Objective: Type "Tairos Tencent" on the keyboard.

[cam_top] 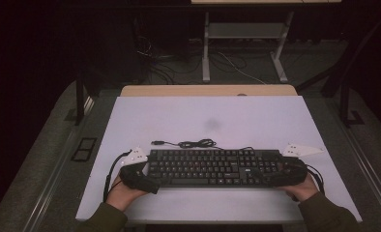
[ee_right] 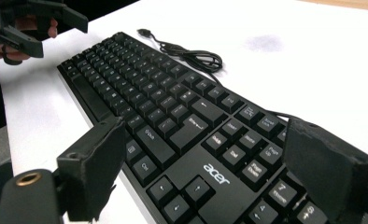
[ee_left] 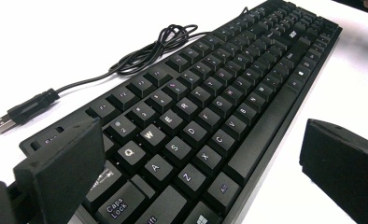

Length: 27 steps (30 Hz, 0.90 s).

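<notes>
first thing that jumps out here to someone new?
The long black Acer keyboard lying across the near part of the white table, with an open gripper at each end: the left gripper and the right gripper. Behind it, its black USB cable lies loosely bundled, unplugged.

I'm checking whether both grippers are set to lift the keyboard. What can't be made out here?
- Left gripper: whether its open jaws touch the keyboard; high view too small.
- Right gripper: keyboard's right end cut off by the bottom edge.
- Cable: where it joins, hidden behind the keys.
</notes>
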Each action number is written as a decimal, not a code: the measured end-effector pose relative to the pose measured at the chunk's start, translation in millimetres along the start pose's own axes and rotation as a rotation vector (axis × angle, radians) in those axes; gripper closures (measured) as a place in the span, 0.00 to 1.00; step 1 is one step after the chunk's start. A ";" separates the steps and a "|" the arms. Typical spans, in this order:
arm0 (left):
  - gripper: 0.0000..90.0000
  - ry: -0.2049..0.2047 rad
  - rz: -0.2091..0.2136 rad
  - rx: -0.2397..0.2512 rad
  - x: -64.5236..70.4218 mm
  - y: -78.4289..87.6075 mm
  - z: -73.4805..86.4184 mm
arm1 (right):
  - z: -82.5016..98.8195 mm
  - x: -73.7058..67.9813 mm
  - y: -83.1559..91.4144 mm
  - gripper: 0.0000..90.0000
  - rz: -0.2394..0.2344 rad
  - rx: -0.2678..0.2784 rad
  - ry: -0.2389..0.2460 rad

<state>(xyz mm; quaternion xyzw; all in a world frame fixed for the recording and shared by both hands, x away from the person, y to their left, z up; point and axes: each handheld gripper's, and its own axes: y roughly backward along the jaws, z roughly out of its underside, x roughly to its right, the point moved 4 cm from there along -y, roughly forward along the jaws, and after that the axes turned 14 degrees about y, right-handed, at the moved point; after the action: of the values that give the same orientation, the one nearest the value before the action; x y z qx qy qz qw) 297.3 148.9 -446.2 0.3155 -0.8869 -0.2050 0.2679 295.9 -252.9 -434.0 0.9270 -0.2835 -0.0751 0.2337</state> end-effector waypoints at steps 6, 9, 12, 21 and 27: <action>0.00 0.000 0.000 0.000 0.3 -0.5 0.0 | -3.1 -2.5 -5.5 0.15 -0.016 0.002 -0.003; 0.00 -0.002 0.001 0.001 0.3 -0.5 -0.1 | -4.9 -3.7 -8.2 0.16 -0.025 0.002 -0.002; 0.00 0.001 0.001 0.001 0.4 -1.0 0.1 | -5.9 -4.4 -10.8 0.16 -0.033 0.002 0.001; 0.00 0.000 0.003 0.002 0.8 -1.6 0.0 | -8.5 -7.5 -20.0 0.16 -0.054 -0.002 0.004; 0.00 0.002 0.003 0.003 0.8 -1.8 0.1 | -10.2 -10.6 -26.2 0.17 -0.065 -0.011 0.001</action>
<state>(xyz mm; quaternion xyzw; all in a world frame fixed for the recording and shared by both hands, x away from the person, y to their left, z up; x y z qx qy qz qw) 297.6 147.2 -446.9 0.3148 -0.8874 -0.2031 0.2685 302.7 -223.8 -437.4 0.9345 -0.2526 -0.0837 0.2366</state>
